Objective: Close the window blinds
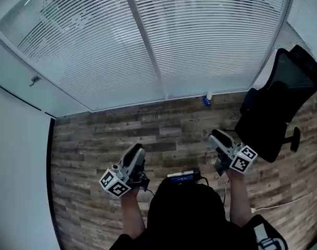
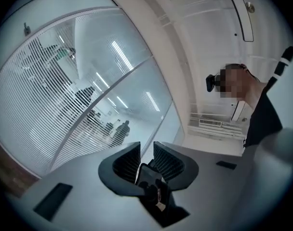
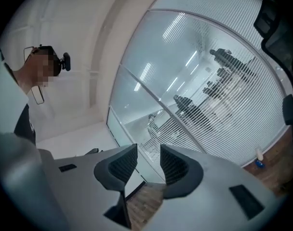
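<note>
Left gripper (image 2: 146,150) clenched on nothing, right gripper (image 3: 149,154) slightly parted and empty, both close to the person's body and well short of the window blinds (image 1: 200,40).

The blinds hang across the glazed wall ahead, beyond the wood-plank floor (image 1: 163,134), and are split by a slanting white mullion (image 1: 146,40). Their slats are tilted open, so figures beyond show through. They look thin, light and easy to kink, so pinching a slat itself seems unwise. No cord or wand can be made out. A small knob (image 1: 34,79) on the frame at far left may be the control, though that is a guess; it would want a gentle, sure pinch. A black office chair (image 1: 276,105) stands near the window's right end. No brand or readable writing shows, only the square patterns on the marker cubes (image 1: 116,183) and a white mark (image 1: 267,238) on the person's dark clothing, too small to read.
</note>
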The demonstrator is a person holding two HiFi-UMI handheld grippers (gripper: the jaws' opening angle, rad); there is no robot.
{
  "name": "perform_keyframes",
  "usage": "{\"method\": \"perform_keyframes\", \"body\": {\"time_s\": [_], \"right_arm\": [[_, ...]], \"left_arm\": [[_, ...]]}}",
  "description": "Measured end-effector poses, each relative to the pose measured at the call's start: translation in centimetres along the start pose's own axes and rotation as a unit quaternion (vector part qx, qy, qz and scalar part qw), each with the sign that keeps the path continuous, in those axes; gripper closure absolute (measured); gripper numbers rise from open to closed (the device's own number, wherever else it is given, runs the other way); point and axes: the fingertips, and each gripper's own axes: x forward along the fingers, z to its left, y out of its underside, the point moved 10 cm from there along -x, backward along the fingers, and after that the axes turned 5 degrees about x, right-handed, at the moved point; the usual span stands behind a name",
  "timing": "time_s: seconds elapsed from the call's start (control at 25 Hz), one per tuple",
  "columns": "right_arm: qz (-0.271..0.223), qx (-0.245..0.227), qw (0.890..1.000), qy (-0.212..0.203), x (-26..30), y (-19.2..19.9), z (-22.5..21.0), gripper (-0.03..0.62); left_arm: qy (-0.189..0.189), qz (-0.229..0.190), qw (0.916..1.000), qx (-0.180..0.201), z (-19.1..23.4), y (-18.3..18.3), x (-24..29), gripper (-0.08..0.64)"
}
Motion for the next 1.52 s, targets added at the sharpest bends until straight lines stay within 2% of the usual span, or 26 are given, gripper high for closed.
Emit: {"method": "perform_keyframes", "body": {"time_s": [0.24, 0.44, 0.76, 0.88, 1.16, 1.32, 1.52], "right_arm": [[-0.033, 0.019, 0.999, 0.014, -1.1, -1.1, -2.7, 0.442], [-0.056, 0.025, 0.997, 0.046, -1.1, -2.8, -5.4, 0.442], [-0.072, 0.007, 0.991, 0.112, 2.7, -6.4, -9.4, 0.442], [-0.061, 0.000, 0.989, 0.137, 5.0, -8.8, -11.5, 0.442], [-0.055, 0.004, 0.983, 0.172, 13.0, -13.6, -14.7, 0.442], [-0.038, 0.002, 0.985, 0.167, 18.1, -14.7, -15.5, 0.442], [-0.025, 0.009, 0.986, 0.165, 21.1, -14.6, -15.8, 0.442]], "left_arm": [[-0.029, 0.001, 0.9992, -0.026, 2.7, 0.1, 4.5, 0.451], [0.002, 0.006, 0.9991, -0.041, 5.6, 0.1, 9.6, 0.450], [0.069, -0.023, 0.9909, -0.113, 14.5, 1.1, 18.5, 0.449], [0.091, -0.033, 0.9867, -0.130, 17.7, 1.2, 21.9, 0.449], [0.098, -0.069, 0.9778, -0.172, 24.7, -0.5, 24.9, 0.436], [0.106, -0.071, 0.9778, -0.166, 27.8, -2.7, 25.8, 0.389], [0.099, -0.051, 0.9794, -0.168, 30.0, -3.4, 26.2, 0.381]]}}
